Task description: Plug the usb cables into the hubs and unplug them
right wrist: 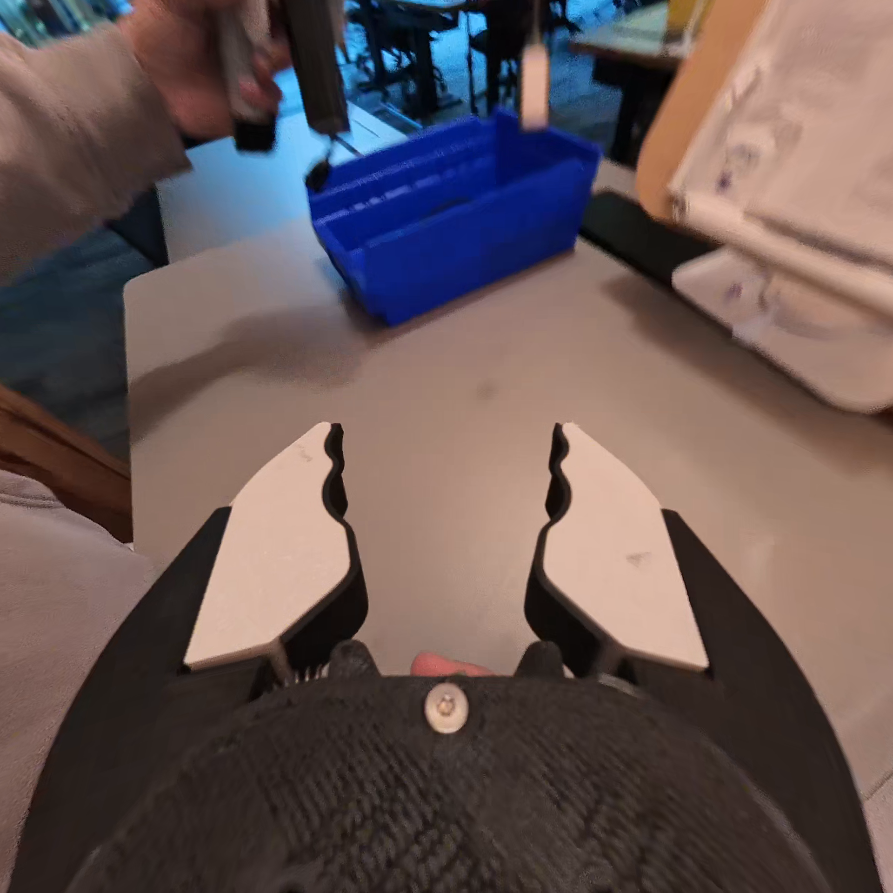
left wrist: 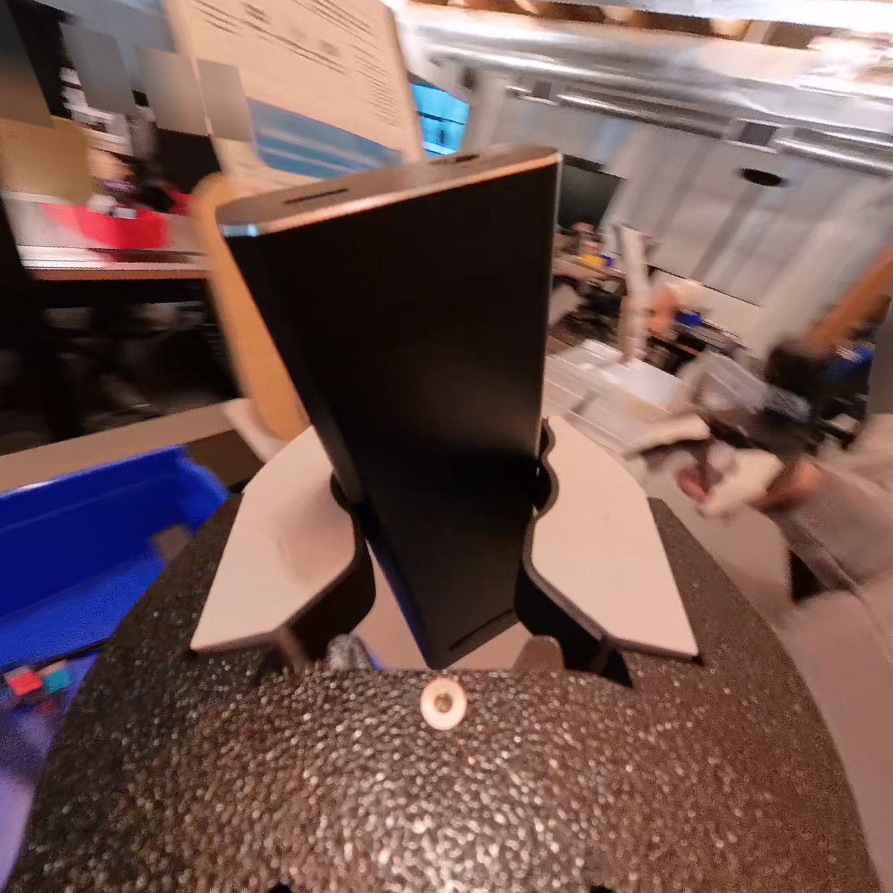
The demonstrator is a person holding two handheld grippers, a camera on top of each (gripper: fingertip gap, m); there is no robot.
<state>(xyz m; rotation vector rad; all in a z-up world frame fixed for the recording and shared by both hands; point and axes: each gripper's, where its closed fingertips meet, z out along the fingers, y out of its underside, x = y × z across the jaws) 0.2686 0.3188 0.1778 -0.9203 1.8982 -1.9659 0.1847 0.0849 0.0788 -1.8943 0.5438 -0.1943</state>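
Observation:
My left gripper [left wrist: 442, 430] is shut on a black slab-shaped hub [left wrist: 401, 386] and holds it upright in the air. The hub's grey top edge has slot ports [left wrist: 314, 195]. No cable is plugged into the ports that show. My right gripper [right wrist: 448, 430] is open and empty, low over the grey table [right wrist: 435, 377]. In the right wrist view, a hand [right wrist: 193, 72] at the top left holds blurred dark gear, and a dark bar [right wrist: 319, 63] hangs there with a short black cable end [right wrist: 321, 164] dangling over the bin. I cannot tell whether that bar is the hub.
A blue plastic bin [right wrist: 449, 251] stands at the far side of the table; it also shows at the lower left of the left wrist view [left wrist: 72, 541]. White folded material [right wrist: 797, 241] lies along the table's right edge. A small white tag [right wrist: 534, 96] hangs above the bin.

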